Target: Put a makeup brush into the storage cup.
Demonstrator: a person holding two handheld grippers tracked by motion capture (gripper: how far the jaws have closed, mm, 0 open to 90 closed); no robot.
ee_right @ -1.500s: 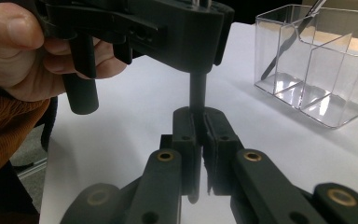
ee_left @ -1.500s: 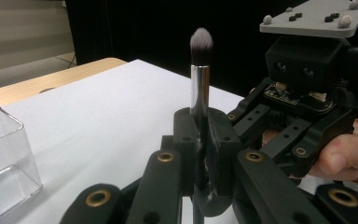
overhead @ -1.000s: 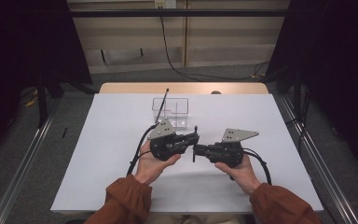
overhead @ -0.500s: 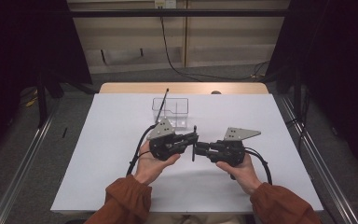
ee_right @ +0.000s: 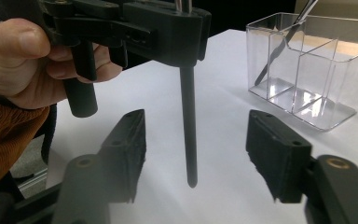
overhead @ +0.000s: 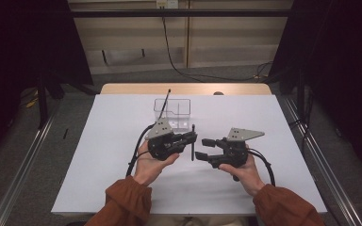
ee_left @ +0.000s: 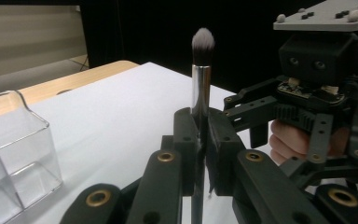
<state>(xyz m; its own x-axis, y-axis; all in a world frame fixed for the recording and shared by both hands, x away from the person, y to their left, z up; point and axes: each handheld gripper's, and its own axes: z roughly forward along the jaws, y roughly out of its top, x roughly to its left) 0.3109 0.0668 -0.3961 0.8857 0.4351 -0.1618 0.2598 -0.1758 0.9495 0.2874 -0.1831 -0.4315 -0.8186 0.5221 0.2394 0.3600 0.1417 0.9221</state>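
Left hand-held gripper (overhead: pixel 192 137) clamps the makeup brush (overhead: pixel 193 147); right hand-held gripper (overhead: pixel 201 148), just opening, stands apart mid-table.

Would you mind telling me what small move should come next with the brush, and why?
Probably the left gripper should carry the brush toward the clear organizer and lower it in. It is shut on the brush, held upright, bristles up. The right gripper has just been opening; its fingers stand clear of the handle, so the handover looks done.
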